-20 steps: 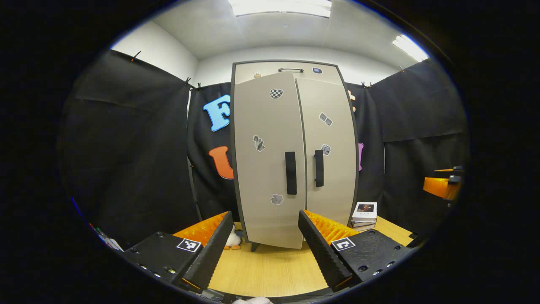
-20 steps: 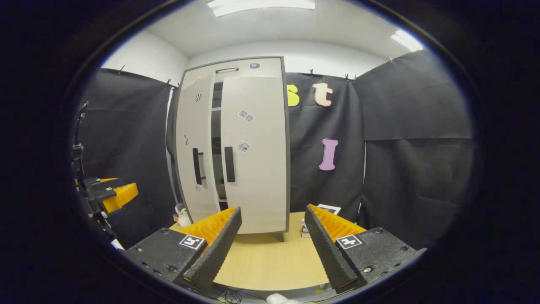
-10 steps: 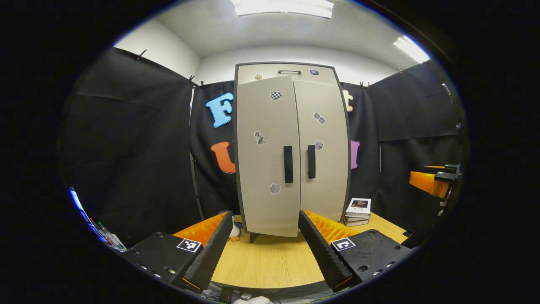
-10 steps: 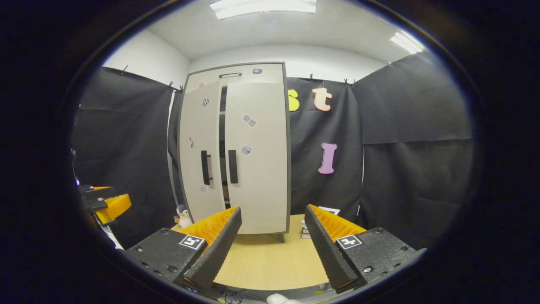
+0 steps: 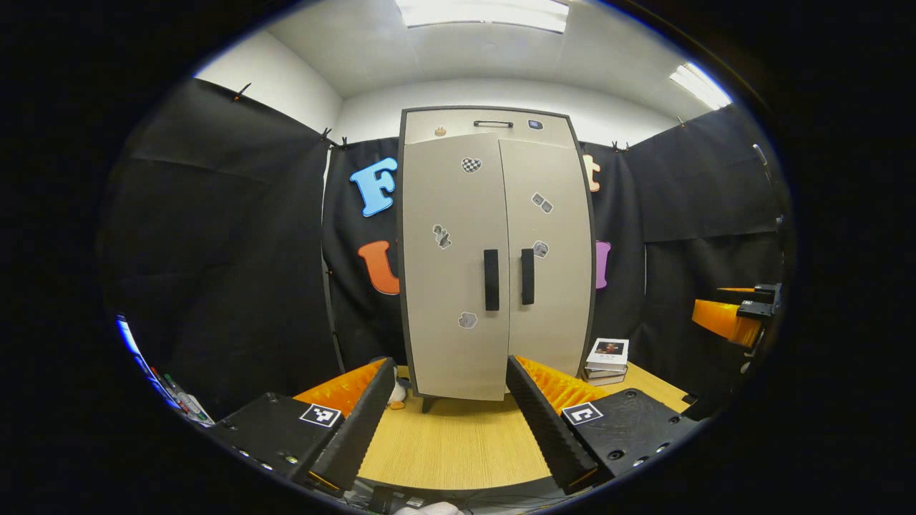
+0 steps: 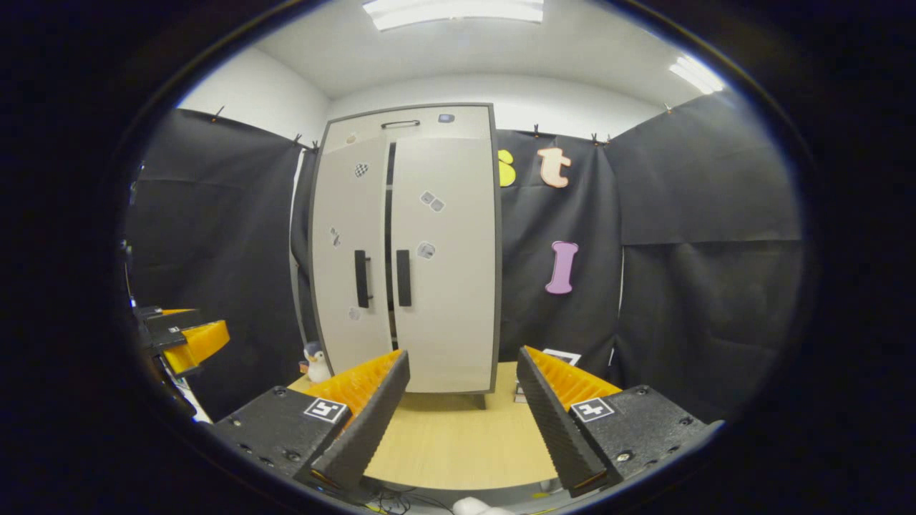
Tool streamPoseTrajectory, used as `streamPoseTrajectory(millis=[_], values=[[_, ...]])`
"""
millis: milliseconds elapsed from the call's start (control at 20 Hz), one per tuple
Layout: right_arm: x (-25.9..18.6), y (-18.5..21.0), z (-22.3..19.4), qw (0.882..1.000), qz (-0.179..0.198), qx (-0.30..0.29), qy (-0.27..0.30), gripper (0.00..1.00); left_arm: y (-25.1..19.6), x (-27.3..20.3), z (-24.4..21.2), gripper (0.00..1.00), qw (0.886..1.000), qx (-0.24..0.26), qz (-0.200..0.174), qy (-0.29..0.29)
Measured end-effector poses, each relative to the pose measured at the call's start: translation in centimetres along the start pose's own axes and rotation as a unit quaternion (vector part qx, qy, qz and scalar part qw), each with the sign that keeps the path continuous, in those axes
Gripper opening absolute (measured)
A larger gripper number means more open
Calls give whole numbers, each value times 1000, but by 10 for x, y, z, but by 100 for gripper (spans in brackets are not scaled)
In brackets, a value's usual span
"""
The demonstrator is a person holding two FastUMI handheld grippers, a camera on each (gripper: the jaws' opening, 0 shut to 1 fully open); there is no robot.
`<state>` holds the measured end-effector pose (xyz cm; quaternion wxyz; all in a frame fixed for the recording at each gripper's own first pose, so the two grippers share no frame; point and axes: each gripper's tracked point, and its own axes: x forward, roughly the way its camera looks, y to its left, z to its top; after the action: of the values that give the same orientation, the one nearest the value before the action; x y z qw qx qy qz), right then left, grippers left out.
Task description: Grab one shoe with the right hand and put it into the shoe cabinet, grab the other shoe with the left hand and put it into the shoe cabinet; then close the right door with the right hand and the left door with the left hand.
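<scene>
The shoe cabinet (image 5: 494,257) stands at 12 o'clock on the table (image 5: 458,450), grey with stickers; its left door (image 6: 351,250) is slightly ajar; my left gripper (image 5: 449,422) and right gripper (image 6: 461,418) are both released, empty.

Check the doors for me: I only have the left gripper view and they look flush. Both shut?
Observer: No. The right gripper view shows a dark gap running top to bottom between the left door and the right door.
Operator: Which one is off?
Observer: The left door looks swung out a little; the right door sits flush in the cabinet.
Operator: Anything near its hinge side?
Observer: A toy penguin stands on the table by the cabinet's left corner, apart from the door.
</scene>
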<state>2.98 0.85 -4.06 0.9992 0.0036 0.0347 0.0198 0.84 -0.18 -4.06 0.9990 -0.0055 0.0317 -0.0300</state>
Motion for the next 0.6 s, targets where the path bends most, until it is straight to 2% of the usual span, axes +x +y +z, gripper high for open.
streamPoseTrajectory(millis=[600], values=[[6, 4, -1, 1000, 3, -1, 1, 99, 7, 2, 3, 96, 1000, 1, 11, -1]])
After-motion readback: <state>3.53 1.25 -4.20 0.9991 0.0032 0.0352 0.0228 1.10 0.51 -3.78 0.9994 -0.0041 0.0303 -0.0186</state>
